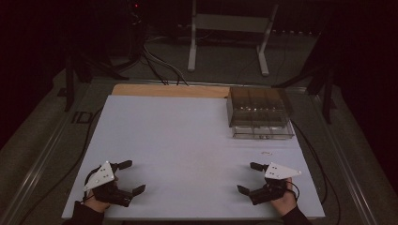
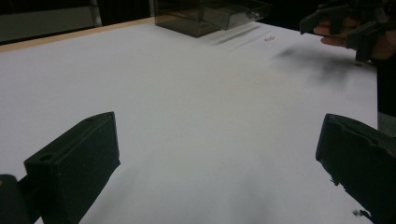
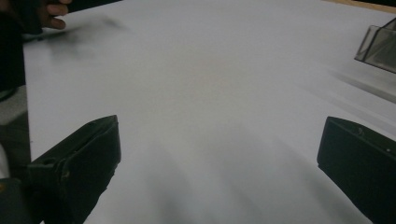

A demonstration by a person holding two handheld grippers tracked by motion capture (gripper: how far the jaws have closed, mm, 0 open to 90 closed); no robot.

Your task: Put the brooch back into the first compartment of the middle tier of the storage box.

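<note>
On the near left corner of the white table (image 1: 187,140), the left gripper (image 1: 132,177) rests in the person's left hand (image 1: 96,202), its two black jaws spread wide apart with nothing between them (the left gripper view shows bare table surface in the gap). Across at the near right corner, well apart from it, the right gripper (image 1: 248,177) sits in the right hand (image 1: 285,202), jaws likewise spread and empty. Farther back on the right, a clear plastic drawer box (image 1: 259,112) stands by the far edge, and a small pale object (image 1: 266,153), too small to identify, lies just in front of it.
</note>
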